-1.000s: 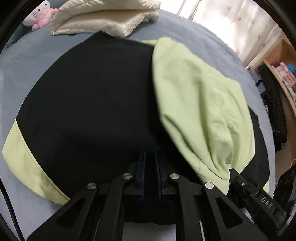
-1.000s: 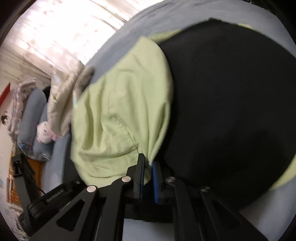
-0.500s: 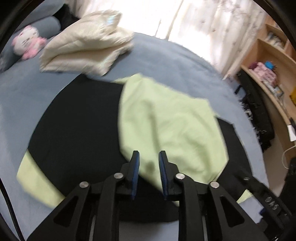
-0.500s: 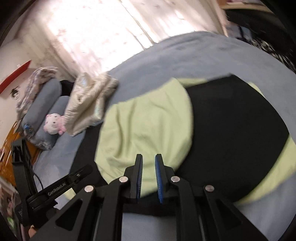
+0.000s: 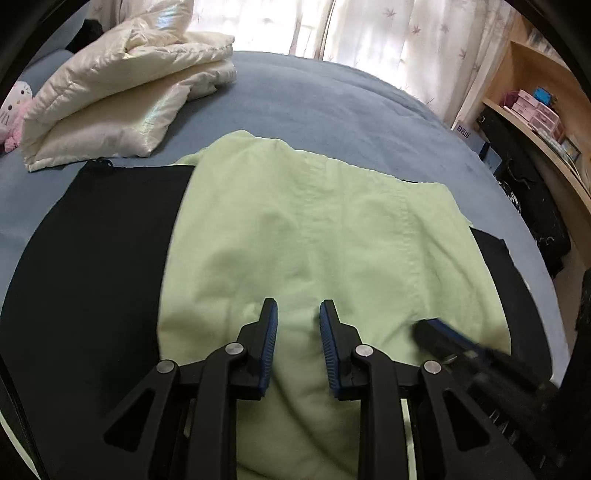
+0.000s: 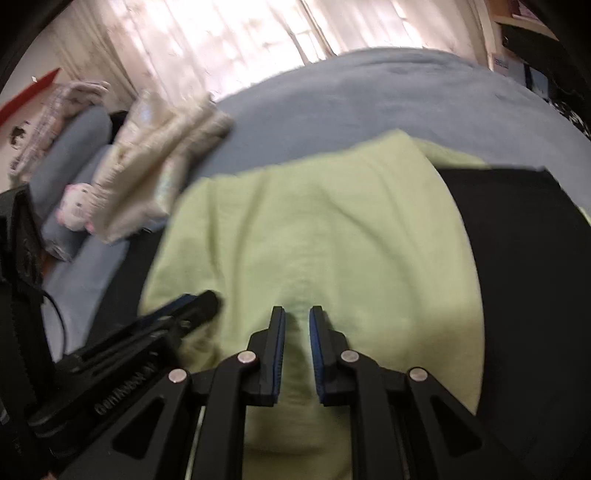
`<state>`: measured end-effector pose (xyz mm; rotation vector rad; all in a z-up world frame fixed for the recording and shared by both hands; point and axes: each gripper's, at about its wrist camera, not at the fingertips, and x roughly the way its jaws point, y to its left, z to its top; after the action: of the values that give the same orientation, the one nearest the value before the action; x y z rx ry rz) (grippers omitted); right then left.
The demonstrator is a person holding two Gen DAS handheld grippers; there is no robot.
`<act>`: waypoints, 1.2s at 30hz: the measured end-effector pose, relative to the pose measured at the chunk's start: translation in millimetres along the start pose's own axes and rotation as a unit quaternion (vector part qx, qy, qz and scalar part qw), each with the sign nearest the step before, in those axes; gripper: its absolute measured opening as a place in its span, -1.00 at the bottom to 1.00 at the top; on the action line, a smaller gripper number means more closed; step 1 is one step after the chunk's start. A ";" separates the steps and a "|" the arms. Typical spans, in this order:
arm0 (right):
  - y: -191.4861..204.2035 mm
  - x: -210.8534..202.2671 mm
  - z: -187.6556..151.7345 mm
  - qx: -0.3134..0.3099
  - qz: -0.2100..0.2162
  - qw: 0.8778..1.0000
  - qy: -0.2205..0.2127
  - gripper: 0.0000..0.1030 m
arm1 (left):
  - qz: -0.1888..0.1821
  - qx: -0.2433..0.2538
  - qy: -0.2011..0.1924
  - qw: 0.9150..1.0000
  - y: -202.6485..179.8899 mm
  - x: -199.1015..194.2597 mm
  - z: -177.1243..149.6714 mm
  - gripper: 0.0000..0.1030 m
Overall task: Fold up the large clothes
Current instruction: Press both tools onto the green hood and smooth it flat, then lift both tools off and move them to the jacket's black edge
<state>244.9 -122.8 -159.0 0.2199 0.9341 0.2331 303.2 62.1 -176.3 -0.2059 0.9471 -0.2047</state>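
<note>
A black garment (image 5: 92,258) with a light green part (image 5: 314,229) folded over its middle lies flat on the blue bed (image 5: 332,99). My left gripper (image 5: 297,314) is open and empty, just above the near edge of the green part. My right gripper (image 6: 296,319) is open and empty, close beside it over the same green part (image 6: 332,229); the black cloth (image 6: 528,277) lies to its right. The right gripper shows blurred in the left wrist view (image 5: 454,343), and the left gripper shows in the right wrist view (image 6: 177,314).
A folded cream quilted jacket (image 5: 122,96) lies on the bed at the back left, with a pink and white plush toy (image 5: 11,110) beside it. Curtains (image 5: 369,33) hang behind the bed. A wooden shelf (image 5: 535,110) and dark bags (image 5: 535,206) stand to the right.
Both grippers were shut on the garment's edge a second ago. They have let go, opened and drawn back and up. The green part now lies flat over the black cloth.
</note>
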 end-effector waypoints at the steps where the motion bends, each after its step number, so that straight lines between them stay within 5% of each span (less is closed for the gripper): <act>1: -5.0 -4.9 -2.4 -0.003 -0.016 1.000 -0.009 -0.85 | 0.007 0.007 -0.005 1.000 1.9 -3.4 -3.4 -0.57; 3: -16.7 -17.4 -8.7 -0.004 -0.034 0.999 -0.025 -1.00 | 0.013 0.012 -0.011 1.000 6.9 -9.3 -11.0 -0.57; 5: -27.5 -29.2 -15.8 0.008 -0.052 0.998 -0.040 -1.00 | 0.027 0.013 -0.025 0.999 13.7 -16.0 -21.5 -0.57; 13: -32.2 -35.2 -26.1 0.031 -0.041 0.998 -0.030 -0.95 | -0.012 -0.019 -0.031 0.999 35.4 -20.7 -25.9 -0.57; 20: -25.3 -38.5 -26.1 0.036 -0.053 0.998 -0.027 -0.90 | 0.007 -0.018 -0.028 0.999 27.6 -27.5 -28.2 -0.54; 26: -13.6 -60.9 -29.1 0.051 -0.039 0.997 -0.034 -0.74 | 0.023 -0.022 -0.023 0.999 20.1 -58.7 -37.7 -0.40; 30: 0.9 -84.8 -37.7 0.044 -0.027 0.998 -0.042 -0.74 | 0.010 -0.043 -0.016 0.999 24.0 -86.5 -50.4 -0.08; 36: 23.8 -118.9 -58.2 0.017 -0.017 0.998 -0.051 -0.74 | 0.004 -0.037 -0.016 0.999 21.7 -126.2 -73.3 -0.08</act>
<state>127.0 -129.7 -94.7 0.2442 0.8413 0.1731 173.3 109.9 -125.1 -0.2734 0.9235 -0.1578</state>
